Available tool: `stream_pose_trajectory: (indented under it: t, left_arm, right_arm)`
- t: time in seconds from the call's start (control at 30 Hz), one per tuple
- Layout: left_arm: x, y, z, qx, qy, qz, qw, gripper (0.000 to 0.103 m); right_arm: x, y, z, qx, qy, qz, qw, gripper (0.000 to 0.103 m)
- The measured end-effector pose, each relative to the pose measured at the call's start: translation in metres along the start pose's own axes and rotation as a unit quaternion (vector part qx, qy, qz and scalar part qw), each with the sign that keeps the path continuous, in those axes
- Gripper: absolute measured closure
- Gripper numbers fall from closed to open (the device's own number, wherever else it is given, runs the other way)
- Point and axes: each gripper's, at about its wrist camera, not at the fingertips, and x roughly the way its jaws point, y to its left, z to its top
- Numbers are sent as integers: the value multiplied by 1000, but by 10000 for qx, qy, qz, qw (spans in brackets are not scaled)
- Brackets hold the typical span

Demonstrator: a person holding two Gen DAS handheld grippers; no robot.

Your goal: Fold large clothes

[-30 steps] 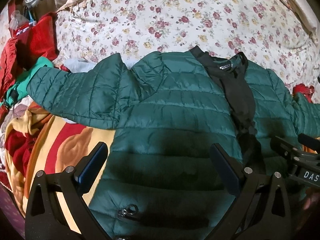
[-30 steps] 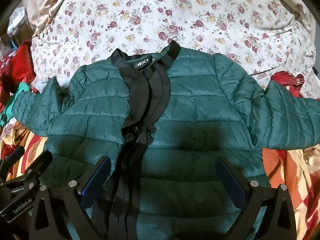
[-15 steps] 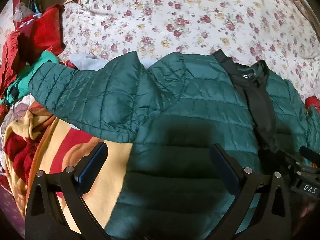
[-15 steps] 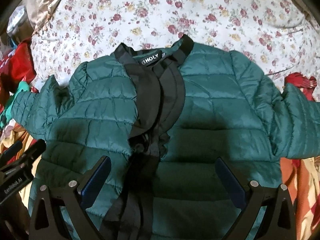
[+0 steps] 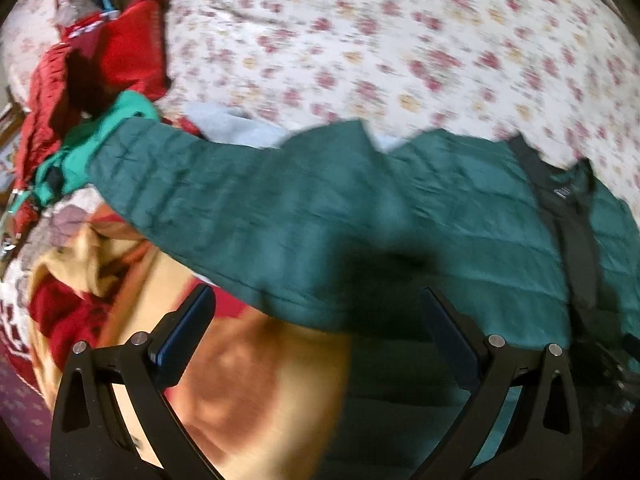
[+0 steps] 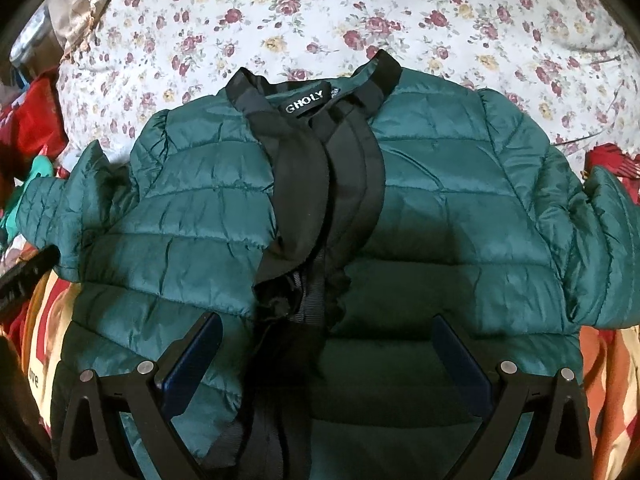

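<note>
Shifted left: left hand-held gripper [image 5: 316, 344], jaws spread, empty, toward sleeve [image 5: 208, 192]. Right hand-held gripper [image 6: 326, 364] likewise released. Green jacket [image 6: 440, 208] lay flat on floral bed [image 6: 400, 4]; no fold made.

green jacket [image 5: 360, 208], floral sheet [image 5: 400, 40], spread fingers [image 5: 188, 332]

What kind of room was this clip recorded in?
Most likely a bedroom. A green quilted jacket lies spread on a floral bedsheet that covers a soft, bed-like surface, with a heap of red clothes at one side and a yellow-and-red patterned blanket under the jacket's hem.
</note>
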Motion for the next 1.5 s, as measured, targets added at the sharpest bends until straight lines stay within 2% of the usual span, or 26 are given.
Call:
stream_pose_trajectory:
  t: [0.2, 0.3, 0.43, 0.67, 0.77, 0.83, 0.9, 0.93, 0.97, 1.03, 1.1, 1.2, 1.3, 1.37, 1.5]
  left_arm:
    - [24, 61, 23, -419, 37, 516, 9978, 1]
    - [45, 102, 38, -741, 173, 783, 9940, 1]
    - [64, 150, 57, -1004, 118, 1196, 9877, 1]
    - [109, 237, 83, -1735, 321, 1335, 9752, 1]
    - [126, 257, 90, -1962, 362, 1449, 9691, 9]
    - [135, 266, 93, -2099, 343, 1342, 9679, 10]
    - [140, 268, 95, -2126, 258, 1269, 9685, 14]
    - [141, 267, 96, -2092, 193, 1270, 9694, 33]
    - [142, 264, 98, -2028, 167, 1237, 9712, 47]
    - [145, 260, 102, -1914, 307, 1028, 9756, 87]
    - [144, 256, 105, -1900, 378, 881, 9771, 91]
    - [119, 246, 103, -1867, 173, 682, 9799, 92]
    - [81, 229, 98, -1727, -118, 289, 9845, 92]
    - [52, 211, 94, -1577, -274, 67, 9871, 92]
    - [14, 169, 80, -1136, -360, -80, 9928, 92]
  right_arm:
    - [4, 3, -1, -22, 56, 58, 10000, 0]
    - [7, 6, -2, -65, 116, 79, 9999, 0]
    - [6, 9, -2, -107, 137, 91, 9998, 0]
    - [7, 16, -2, -118, 204, 172, 9996, 0]
    - [8, 21, -3, -202, 247, 130, 9994, 0]
    - [10, 23, -3, -258, 266, 89, 9993, 0]
    - [12, 24, -3, -285, 295, 46, 9991, 0]
    - [14, 24, -3, -286, 325, 19, 9991, 0]
    - [15, 23, -3, -283, 348, 4, 9990, 0]
    - [18, 24, -3, -282, 369, -15, 9989, 0]
    - [18, 23, -3, -272, 372, -11, 9989, 0]
    - [12, 22, -2, -227, 322, 58, 9992, 0]
    - [3, 18, -3, -211, 245, 109, 9994, 0]
    - [-2, 15, -3, -212, 185, 103, 9996, 0]
    - [-13, 4, -5, -57, 82, 148, 9998, 0]
